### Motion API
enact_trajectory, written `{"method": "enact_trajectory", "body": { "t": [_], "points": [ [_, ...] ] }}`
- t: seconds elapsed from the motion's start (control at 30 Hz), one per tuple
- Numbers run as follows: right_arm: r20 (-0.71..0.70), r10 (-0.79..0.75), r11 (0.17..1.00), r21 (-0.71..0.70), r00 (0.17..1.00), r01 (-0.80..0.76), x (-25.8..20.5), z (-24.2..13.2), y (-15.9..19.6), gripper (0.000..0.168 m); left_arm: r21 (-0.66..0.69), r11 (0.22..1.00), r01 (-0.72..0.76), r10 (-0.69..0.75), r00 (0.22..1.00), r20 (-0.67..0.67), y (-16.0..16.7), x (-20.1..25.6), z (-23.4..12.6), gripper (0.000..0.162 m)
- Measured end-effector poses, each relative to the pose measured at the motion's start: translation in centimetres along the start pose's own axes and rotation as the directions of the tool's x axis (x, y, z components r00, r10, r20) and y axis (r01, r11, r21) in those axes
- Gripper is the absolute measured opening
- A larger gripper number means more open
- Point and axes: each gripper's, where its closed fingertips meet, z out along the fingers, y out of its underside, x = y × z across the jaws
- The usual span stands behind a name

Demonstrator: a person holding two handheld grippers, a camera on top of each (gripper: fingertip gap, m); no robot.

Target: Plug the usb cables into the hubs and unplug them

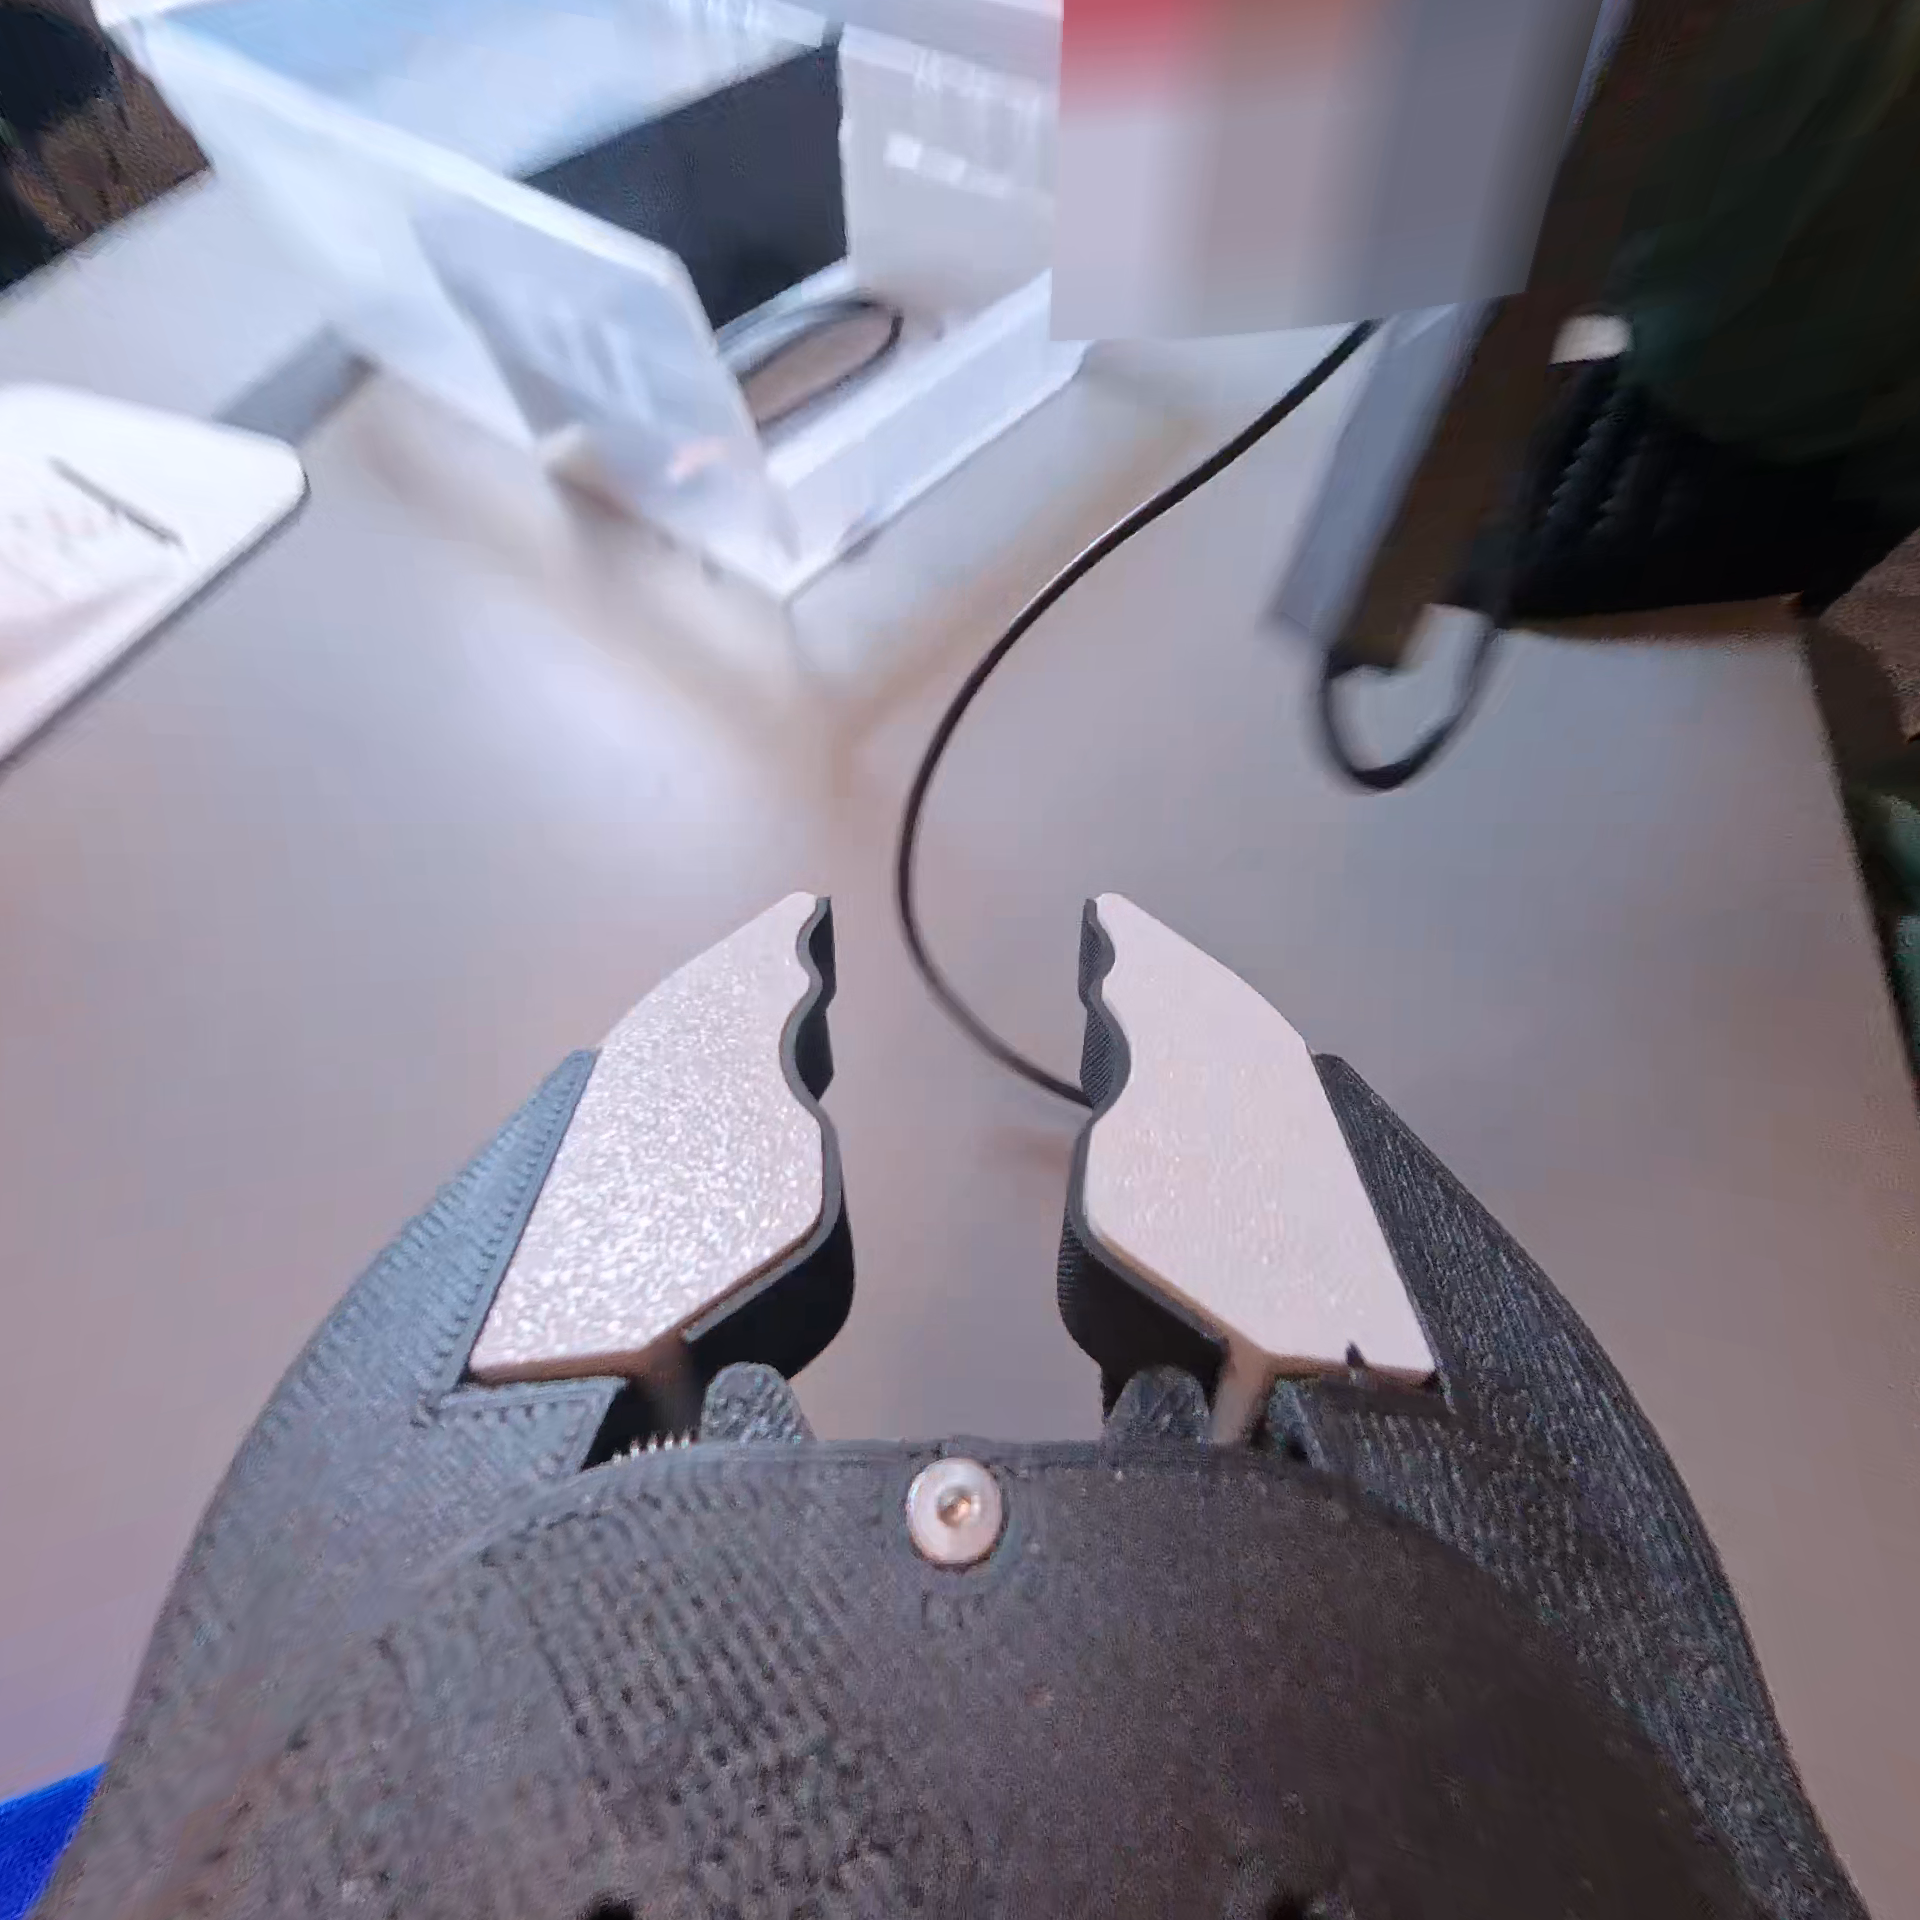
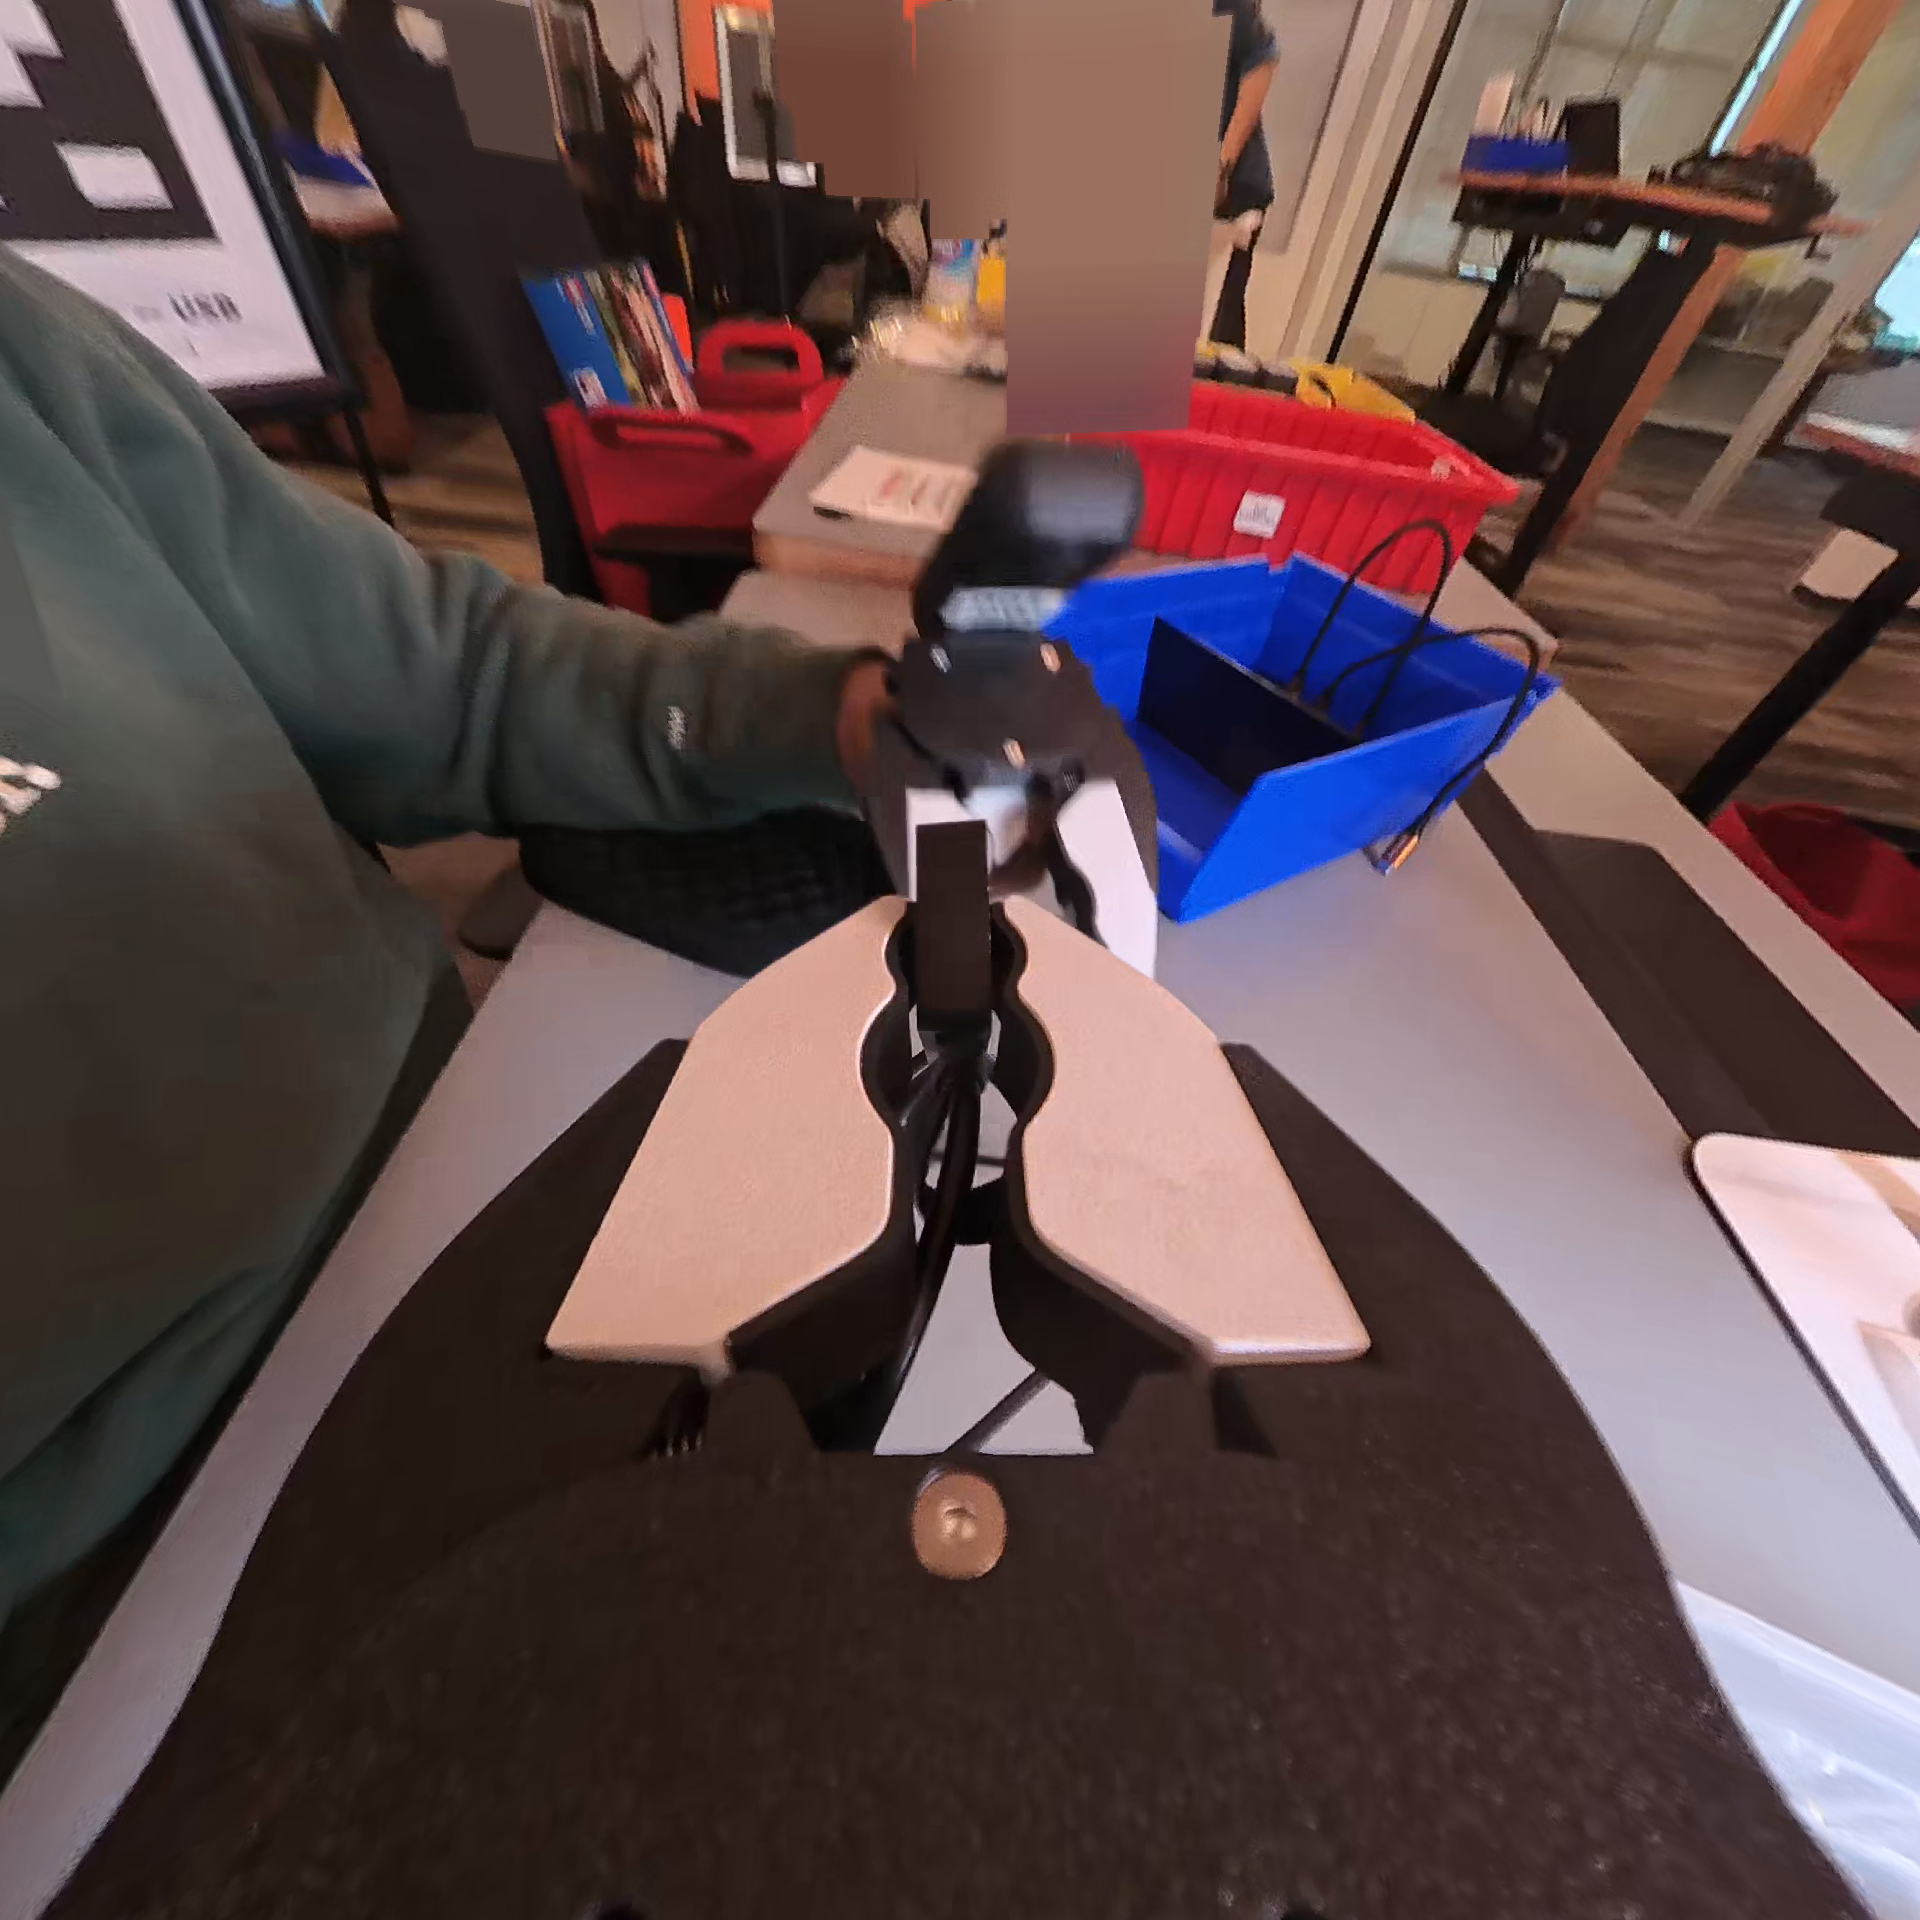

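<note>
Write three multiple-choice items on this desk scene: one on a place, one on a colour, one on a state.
1. The thin black cable lies:
A. on the grey table
B. in a drawer
C. on the floor

2. The open bin with cables in it is:
A. yellow
B. blue
C. white

3. The right gripper is:
A. wide open, empty
B. out of view
C. shut on a black hub

A: the cable curves across the tabletop.
B: its walls are blue.
C: the fingers pinch the hub.
</note>
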Motion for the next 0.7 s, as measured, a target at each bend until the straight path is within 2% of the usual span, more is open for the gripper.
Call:
{"method": "enact_trajectory", "body": {
  "t": [0.1, 0.17, 0.2, 0.27, 0.4, 0.47, 0.53, 0.6, 0.7],
  "points": [
    [0.029, -0.006, 0.999, 0.048, 1.0, 0.004, -0.7, -0.1, -0.8, 0.011, -0.108, 0.994, 0.026, -0.027, 1.0, -0.008, 2.2, -0.1, 2.9, 0.048],
    [0.041, -0.009, 0.997, 0.073, 0.999, 0.006, -1.0, -0.1, -1.2, 0.012, -0.2, 0.979, -0.024, 0.021, 1.0, -0.019, 3.4, 0.4, 4.5, 0.026],
    [0.041, -0.01, 0.996, 0.085, 0.999, 0.006, -0.9, -0.3, -1.4, 0.012, -0.243, 0.967, -0.073, 0.066, 0.997, -0.039, 3.9, 0.8, 4.8, 0.001],
    [0.013, 0.0, 0.995, 0.104, 1.0, -0.002, -0.3, -1.0, -1.7, 0.012, -0.226, 0.97, -0.091, 0.087, 0.996, -0.027, 2.7, 1.0, 4.4, 0.0],
    [-0.198, 0.016, 1.0, 0.028, 0.98, -0.01, 3.4, -4.0, -0.2, 0.011, 0.076, 0.997, 0.01, -0.011, 1.0, 0.008, -3.5, 0.1, -0.9, 0.0],
    [-0.178, 0.071, 0.997, -0.006, 0.981, -0.074, 3.6, -4.3, 1.1, 0.011, 0.149, 0.989, -0.002, 0.0, 1.0, 0.015, -4.7, 0.4, -2.6, 0.0],
    [-0.135, 0.083, 0.993, -0.073, 0.987, -0.093, 3.0, -3.1, 2.4, 0.011, 0.103, 0.991, -0.082, 0.075, 0.995, 0.069, -4.3, 0.8, -2.3, 0.0],
    [-0.064, 0.038, 0.984, -0.17, 0.997, -0.048, 1.5, -1.6, 3.8, 0.011, 0.051, 0.989, -0.136, 0.132, 0.988, 0.084, -4.0, 1.7, -1.4, 0.0],
    [0.0, -0.008, 0.974, -0.228, 1.0, 0.008, 0.1, -1.0, 4.5, 0.012, 0.007, 0.993, -0.115, 0.113, 0.987, 0.112, -3.6, 1.6, -0.8, 0.0]
  ]
}}
